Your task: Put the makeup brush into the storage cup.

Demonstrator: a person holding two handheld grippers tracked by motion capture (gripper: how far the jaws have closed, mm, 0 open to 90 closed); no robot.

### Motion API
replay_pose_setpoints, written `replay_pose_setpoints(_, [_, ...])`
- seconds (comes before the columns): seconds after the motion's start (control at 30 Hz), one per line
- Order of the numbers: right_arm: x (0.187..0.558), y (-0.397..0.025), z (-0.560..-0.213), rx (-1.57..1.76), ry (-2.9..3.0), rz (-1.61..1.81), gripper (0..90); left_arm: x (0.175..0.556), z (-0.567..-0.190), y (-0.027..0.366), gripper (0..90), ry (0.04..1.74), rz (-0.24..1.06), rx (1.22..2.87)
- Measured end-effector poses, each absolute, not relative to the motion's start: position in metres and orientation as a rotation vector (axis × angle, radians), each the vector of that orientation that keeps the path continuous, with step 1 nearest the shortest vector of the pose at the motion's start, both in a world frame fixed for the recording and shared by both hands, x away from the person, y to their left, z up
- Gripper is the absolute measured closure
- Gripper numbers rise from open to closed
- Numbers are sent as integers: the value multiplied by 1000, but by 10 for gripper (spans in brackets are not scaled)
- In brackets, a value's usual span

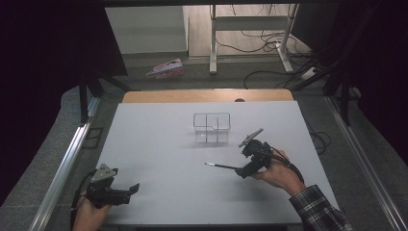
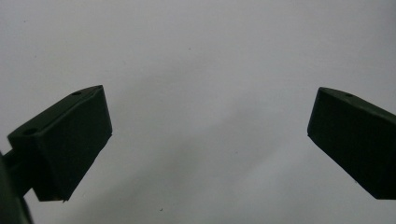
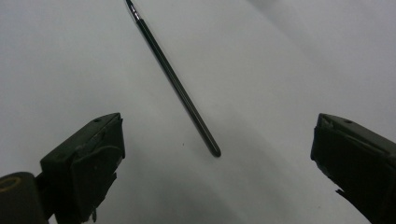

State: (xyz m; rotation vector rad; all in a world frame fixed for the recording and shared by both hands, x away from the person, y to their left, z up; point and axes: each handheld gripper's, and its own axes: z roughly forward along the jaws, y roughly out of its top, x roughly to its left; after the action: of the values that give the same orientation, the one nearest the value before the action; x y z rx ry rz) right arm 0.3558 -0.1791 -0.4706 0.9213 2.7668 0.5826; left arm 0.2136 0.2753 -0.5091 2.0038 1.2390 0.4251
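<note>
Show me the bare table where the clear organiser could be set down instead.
Widest free patch: the white table left of the clear organiser, down to the left gripper. A narrower strip lies right of the organiser. Crowded: below the organiser, where the thin black pen lies before the open right gripper.

The left gripper point(image 1: 131, 188), held low at seven o'clock, points toward three o'clock with jaws spread wide, while the right gripper point(image 1: 239, 172), at four o'clock, points toward nine o'clock, jaws likewise wide apart.
</note>
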Motion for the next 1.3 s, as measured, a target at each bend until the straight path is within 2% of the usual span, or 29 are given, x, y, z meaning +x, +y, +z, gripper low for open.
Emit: replay_pose_setpoints(1.3, [375, -106, -481, 706, 2887, 558, 301, 214, -510, 275, 4, 1243, 430, 2021])
